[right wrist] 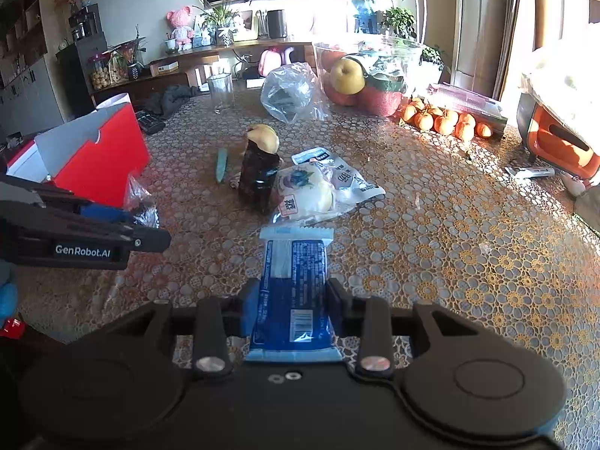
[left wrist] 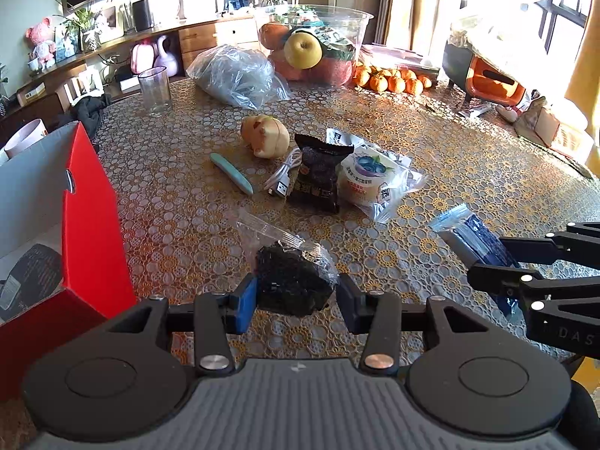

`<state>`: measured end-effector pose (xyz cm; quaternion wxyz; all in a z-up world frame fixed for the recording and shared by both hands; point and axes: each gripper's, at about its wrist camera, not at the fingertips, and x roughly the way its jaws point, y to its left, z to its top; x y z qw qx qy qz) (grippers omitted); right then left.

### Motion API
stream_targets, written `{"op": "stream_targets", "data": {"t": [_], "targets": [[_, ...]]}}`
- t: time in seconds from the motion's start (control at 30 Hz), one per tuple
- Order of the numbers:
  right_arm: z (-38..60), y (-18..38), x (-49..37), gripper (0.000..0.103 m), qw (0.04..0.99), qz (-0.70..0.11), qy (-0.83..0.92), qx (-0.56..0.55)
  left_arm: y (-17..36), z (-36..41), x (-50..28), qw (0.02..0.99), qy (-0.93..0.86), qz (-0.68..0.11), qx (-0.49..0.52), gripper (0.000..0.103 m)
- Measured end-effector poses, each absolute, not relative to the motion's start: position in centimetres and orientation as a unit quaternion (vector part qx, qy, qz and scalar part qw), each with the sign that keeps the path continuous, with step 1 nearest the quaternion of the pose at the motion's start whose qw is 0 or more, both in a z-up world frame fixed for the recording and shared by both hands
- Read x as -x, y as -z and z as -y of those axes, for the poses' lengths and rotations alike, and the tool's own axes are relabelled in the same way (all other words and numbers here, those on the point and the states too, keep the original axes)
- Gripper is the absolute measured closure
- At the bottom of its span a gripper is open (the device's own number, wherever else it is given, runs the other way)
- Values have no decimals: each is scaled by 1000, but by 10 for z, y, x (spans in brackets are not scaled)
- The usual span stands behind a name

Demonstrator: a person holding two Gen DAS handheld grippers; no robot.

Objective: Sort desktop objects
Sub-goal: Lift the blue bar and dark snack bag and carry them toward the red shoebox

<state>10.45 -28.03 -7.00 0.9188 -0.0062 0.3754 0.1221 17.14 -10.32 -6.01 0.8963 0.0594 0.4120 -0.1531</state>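
My left gripper (left wrist: 297, 294) is shut on a clear-wrapped dark snack (left wrist: 294, 281), held above the patterned table (left wrist: 431, 157). It shows again in the right wrist view as the left gripper (right wrist: 144, 225) at the left edge, near the red box (right wrist: 101, 157). My right gripper (right wrist: 293, 305) is shut on a blue snack packet (right wrist: 294, 281), also seen as the blue snack packet (left wrist: 476, 243) in the right gripper (left wrist: 491, 262). On the table's middle lie a dark pouch (left wrist: 320, 178), a blueberry bun pack (left wrist: 371, 180), a white USB cable (left wrist: 283, 178), a teal pen (left wrist: 230, 172) and a beige piggy toy (left wrist: 264, 138).
An open red box (left wrist: 90, 225) stands at the left. Farther back are a clear cup (left wrist: 155, 90), a crumpled plastic bag (left wrist: 240, 75), a clear fruit bowl (left wrist: 311, 48), several tangerines (left wrist: 390, 80) and an orange-and-black appliance (left wrist: 483, 78).
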Motion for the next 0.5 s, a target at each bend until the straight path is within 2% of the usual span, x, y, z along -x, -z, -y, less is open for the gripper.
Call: {"op": "stream_targets", "data": {"t": [0.5], "targets": [[242, 23, -73, 66, 923, -344, -170, 10, 11, 56, -125, 900, 147, -409, -23, 59]]}}
